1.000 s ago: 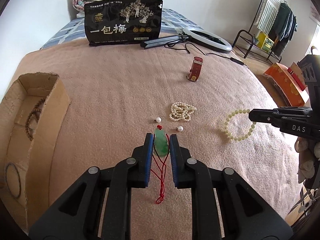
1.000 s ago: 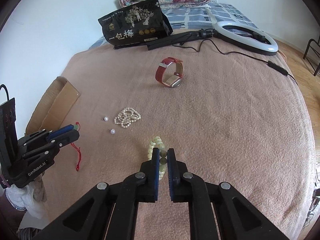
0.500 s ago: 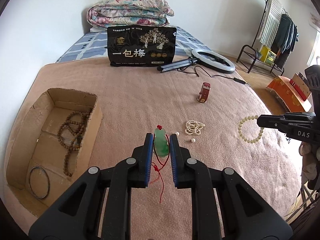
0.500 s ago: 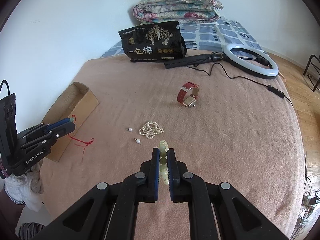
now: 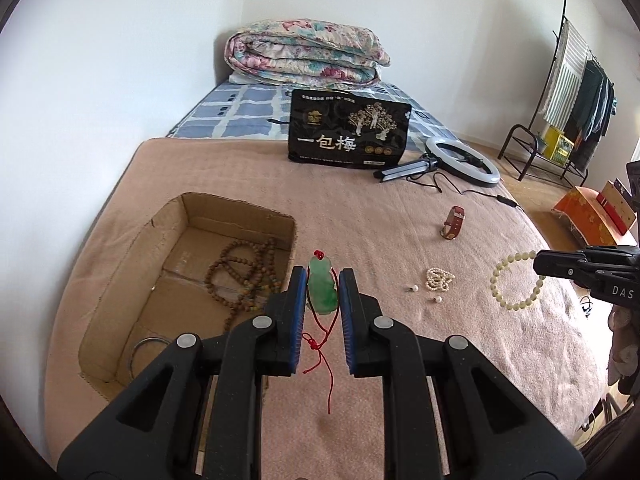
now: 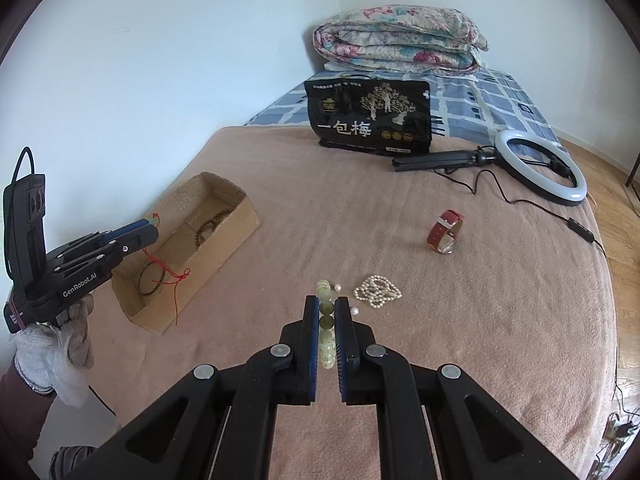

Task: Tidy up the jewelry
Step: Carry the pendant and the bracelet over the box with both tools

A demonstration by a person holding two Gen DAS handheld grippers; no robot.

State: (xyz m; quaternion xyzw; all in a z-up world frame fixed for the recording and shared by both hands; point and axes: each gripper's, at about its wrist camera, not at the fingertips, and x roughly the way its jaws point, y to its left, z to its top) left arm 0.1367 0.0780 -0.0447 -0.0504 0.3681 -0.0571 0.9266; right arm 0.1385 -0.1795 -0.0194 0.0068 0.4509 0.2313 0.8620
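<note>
Jade pendant (image 5: 322, 289) is pinched between left gripper (image 5: 323, 294) fingers, bead bracelet (image 6: 326, 330) between right gripper (image 6: 327, 326) fingers; dangling red cord (image 5: 320, 350) could be snagged on cardboard box (image 5: 120, 264) rim left of fingers.

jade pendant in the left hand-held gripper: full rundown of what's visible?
The jade pendant is a small carved piece, translucent green, paler at the top, stone-like. A red bead tops it, and a knotted red cord hangs loose below it. It stands upright, pinched at its sides between the blue pads of the left hand-held gripper, held in the air by the near corner of the cardboard box. Only the pads touch it.
</note>
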